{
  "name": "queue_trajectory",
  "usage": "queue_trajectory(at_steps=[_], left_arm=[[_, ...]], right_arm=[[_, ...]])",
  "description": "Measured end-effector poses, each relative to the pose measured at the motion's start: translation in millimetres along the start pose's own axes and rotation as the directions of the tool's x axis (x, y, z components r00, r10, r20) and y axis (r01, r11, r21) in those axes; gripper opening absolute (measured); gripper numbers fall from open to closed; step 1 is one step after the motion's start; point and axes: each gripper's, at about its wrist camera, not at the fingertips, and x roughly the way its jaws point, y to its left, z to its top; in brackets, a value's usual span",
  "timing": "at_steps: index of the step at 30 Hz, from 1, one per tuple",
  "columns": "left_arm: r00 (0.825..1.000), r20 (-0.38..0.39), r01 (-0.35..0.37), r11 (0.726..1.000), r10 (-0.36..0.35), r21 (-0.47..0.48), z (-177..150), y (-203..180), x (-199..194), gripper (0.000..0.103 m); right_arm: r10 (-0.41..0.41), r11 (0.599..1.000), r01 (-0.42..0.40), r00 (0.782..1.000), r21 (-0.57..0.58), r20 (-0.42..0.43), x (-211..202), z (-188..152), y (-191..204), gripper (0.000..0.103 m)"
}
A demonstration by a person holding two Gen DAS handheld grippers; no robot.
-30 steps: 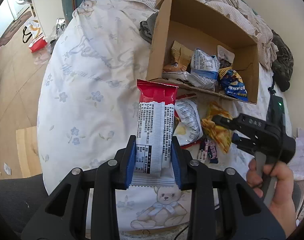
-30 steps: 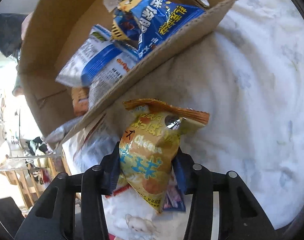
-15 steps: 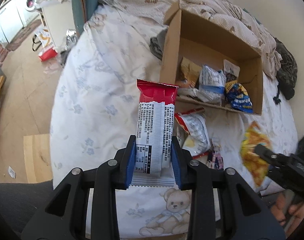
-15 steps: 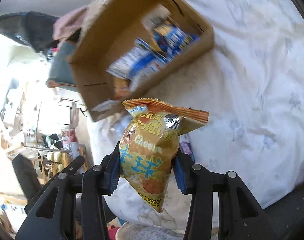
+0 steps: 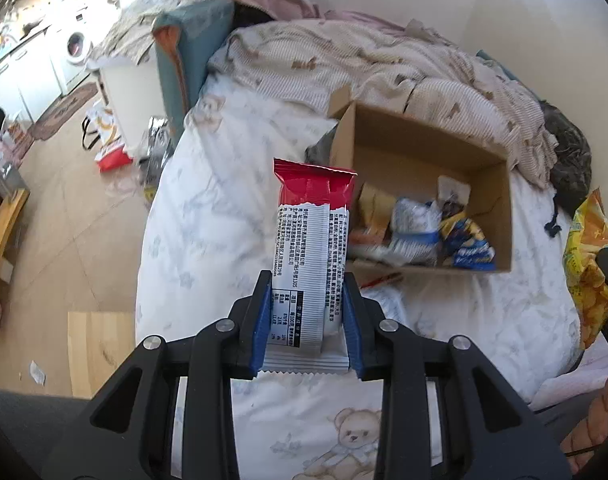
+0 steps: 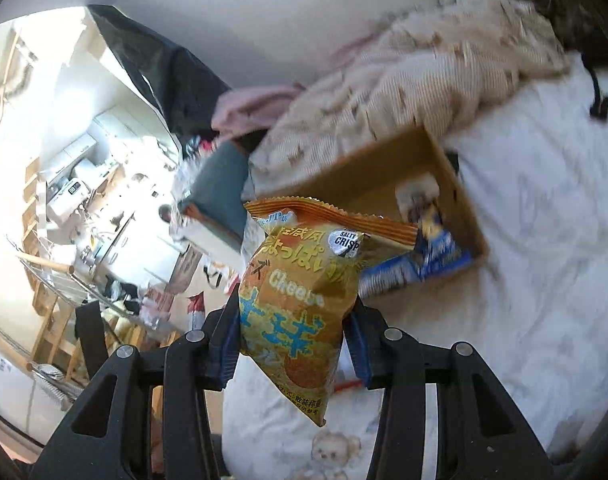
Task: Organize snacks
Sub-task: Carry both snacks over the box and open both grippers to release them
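My left gripper (image 5: 307, 292) is shut on a red-and-white snack bar (image 5: 310, 256) that stands upright between its blue pads. The right gripper (image 6: 293, 312) is shut on a yellow cheese snack bag (image 6: 304, 292), which also shows at the right edge of the left wrist view as the yellow bag (image 5: 588, 264). An open cardboard box (image 5: 500, 208) lies on the bed beyond both grippers and holds several snack packets, a blue one (image 5: 470, 250) among them. In the right wrist view the box (image 6: 460, 196) sits past the bag, blurred.
The bed has a white bear-print sheet (image 5: 207, 216) and a rumpled beige blanket (image 5: 384, 68) behind the box. A dark garment (image 5: 568, 156) lies at the right. The wooden floor (image 5: 63, 216) with bags and a washing machine (image 5: 77, 46) is off to the left.
Both grippers have risen from the bed with their snacks held. The right one lifted the yellow bag from beside the box and tilted up, bringing the room and wall into view.
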Motion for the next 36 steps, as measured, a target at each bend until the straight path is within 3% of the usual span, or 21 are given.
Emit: queue_trajectory(at_steps=[4,11,20,29,36], left_arm=[[0.998,0.054,0.008,0.998,-0.011,0.060,25,-17,-12,0.028],[0.996,0.082,0.006,0.991,-0.017,0.131,57,-42,-4,0.028],[0.998,0.064,0.012,0.985,-0.024,0.171,81,-66,31,0.028],[0.999,0.030,0.021,0.980,-0.027,0.197,95,-91,81,0.028],[0.999,0.015,0.030,0.965,-0.035,0.260,88,-105,114,0.028]], right_arm=[[-0.008,1.000,0.009,1.000,-0.026,0.020,1,18,4,0.047],[-0.059,0.996,0.062,0.998,-0.068,0.038,15,50,3,0.047],[-0.123,0.992,0.125,0.992,-0.034,0.041,50,81,-30,0.047],[-0.182,0.983,0.181,0.981,-0.014,-0.073,110,84,-59,0.047],[-0.206,0.976,0.214,0.959,0.024,-0.197,143,71,-82,0.048]])
